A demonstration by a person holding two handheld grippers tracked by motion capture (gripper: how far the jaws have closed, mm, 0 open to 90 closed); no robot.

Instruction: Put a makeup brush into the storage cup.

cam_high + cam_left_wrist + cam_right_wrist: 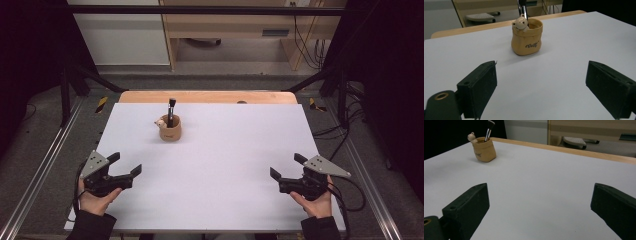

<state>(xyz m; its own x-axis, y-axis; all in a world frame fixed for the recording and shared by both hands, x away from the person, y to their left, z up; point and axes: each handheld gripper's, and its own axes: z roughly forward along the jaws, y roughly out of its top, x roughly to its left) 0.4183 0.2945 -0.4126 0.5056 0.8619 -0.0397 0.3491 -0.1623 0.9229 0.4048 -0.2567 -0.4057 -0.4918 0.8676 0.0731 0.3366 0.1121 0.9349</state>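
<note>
Tan bag-shaped holder [170, 131] stands upright on the white table [225, 165], toward the far edge and left of centre, well apart from both grippers. Small bear figure [521, 23] perches on the holder's rim, printed lettering on its front wall in the left gripper view. Makeup brush [489, 130] stands inside the holder, black handle with silver ferrule, bristles up, leaning a bit. Left gripper [126, 166] sits at the near left of the table, held in the person's left hand [96, 200], jaws spread wide, nothing between them, pointed toward the holder. Right gripper [287, 167] at the near right, held in the right hand [315, 202], jaws also spread wide and empty. In the right gripper view the holder [484, 149] shows far off at upper left. Grey three-cornered plate on top of each gripper. Wooden table edge [207, 96] beyond the white surface.
</note>
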